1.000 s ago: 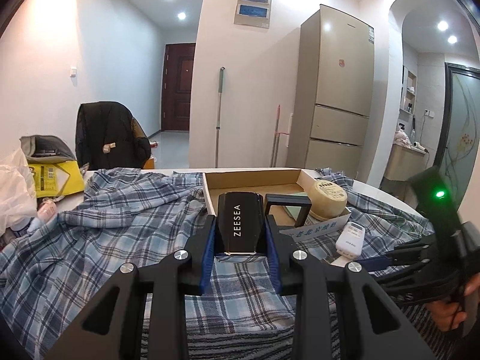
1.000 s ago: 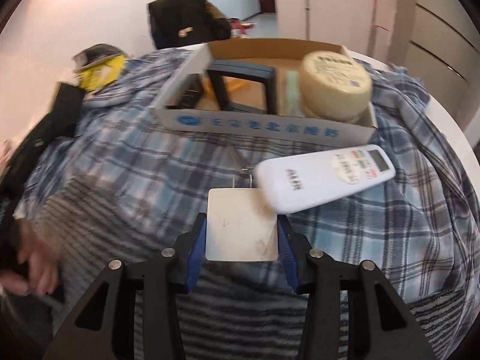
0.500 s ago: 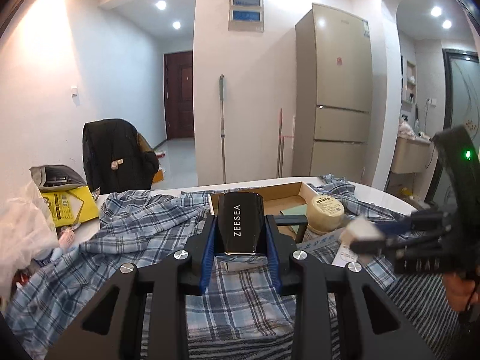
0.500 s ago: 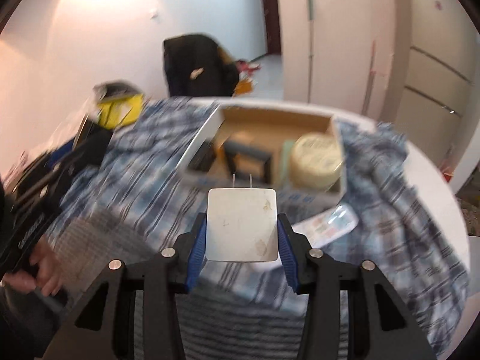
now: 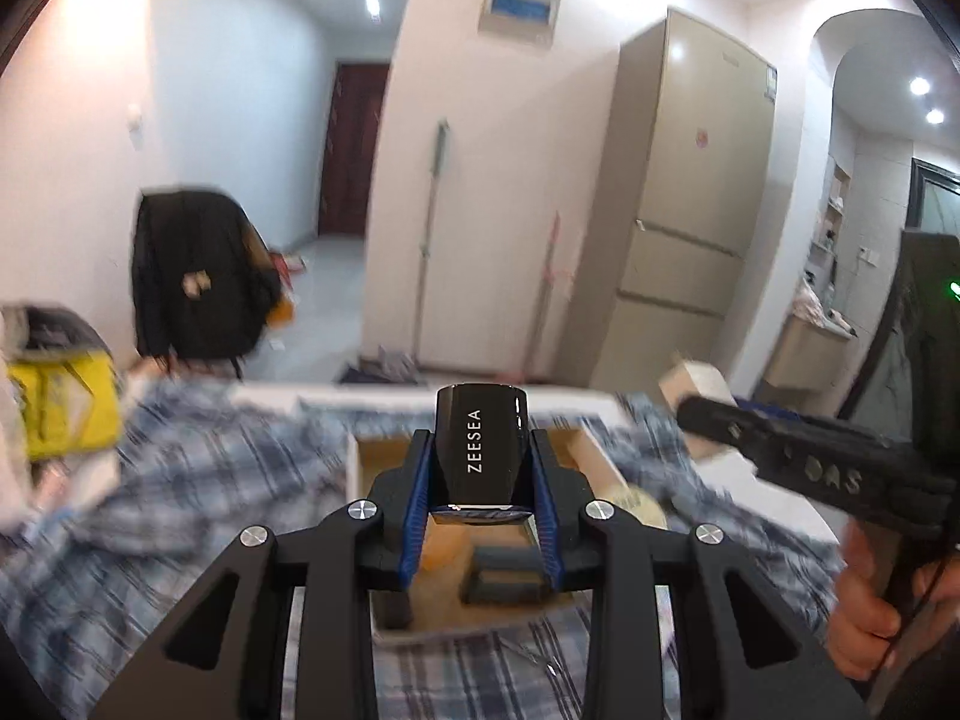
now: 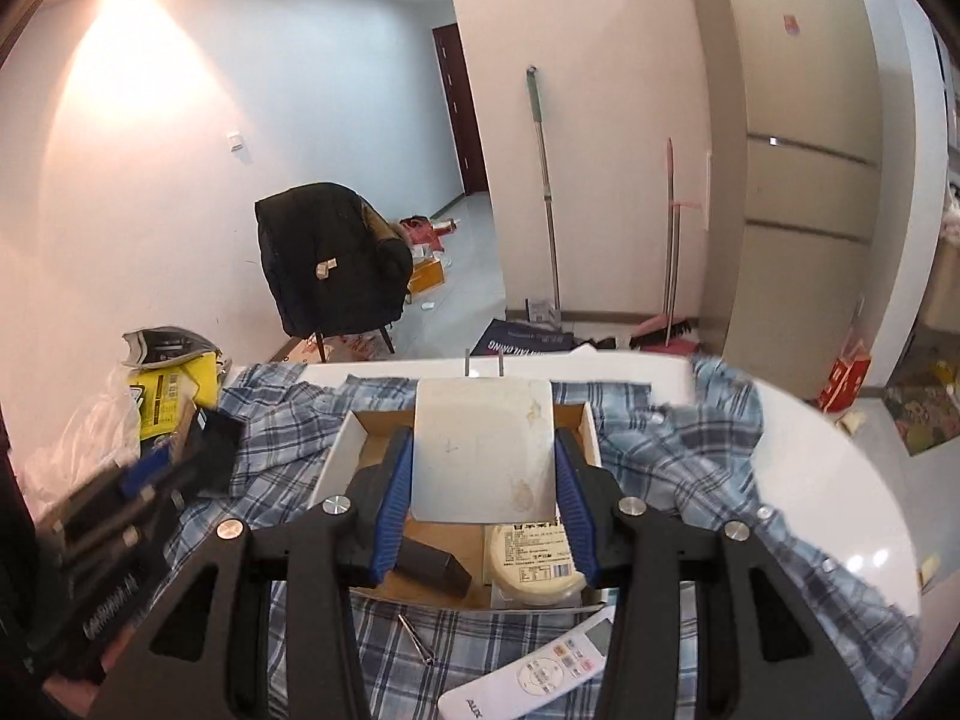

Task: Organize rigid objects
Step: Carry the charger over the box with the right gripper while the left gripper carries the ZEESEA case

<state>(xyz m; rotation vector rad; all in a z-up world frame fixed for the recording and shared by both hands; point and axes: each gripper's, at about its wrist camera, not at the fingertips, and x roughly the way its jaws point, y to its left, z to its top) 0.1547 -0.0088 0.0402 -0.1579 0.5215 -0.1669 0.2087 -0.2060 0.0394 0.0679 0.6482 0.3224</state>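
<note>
My left gripper [image 5: 480, 516] is shut on a glossy black ZEESEA case [image 5: 480, 450] and holds it above the open cardboard box [image 5: 354, 468]. My right gripper [image 6: 483, 510] is shut on a white plug adapter [image 6: 483, 450] with two prongs, held above the same box [image 6: 336, 456]. Inside the box lie a round cream tin [image 6: 537, 567] and a black block [image 6: 432, 564]. The right gripper also shows at the right of the left wrist view [image 5: 798, 462], and the left gripper at the left of the right wrist view [image 6: 120, 516].
A blue plaid cloth [image 6: 678, 450] covers the white table [image 6: 840, 480]. A white remote [image 6: 534, 678] and thin metal tweezers [image 6: 414, 636] lie in front of the box. A yellow bag [image 6: 168, 390] and plastic wrap sit at the left. A chair with a black jacket [image 6: 330, 258] stands beyond.
Both grippers have risen and moved forward over the box, each keeping its object. The remote now lies below and nearer than the right gripper.
</note>
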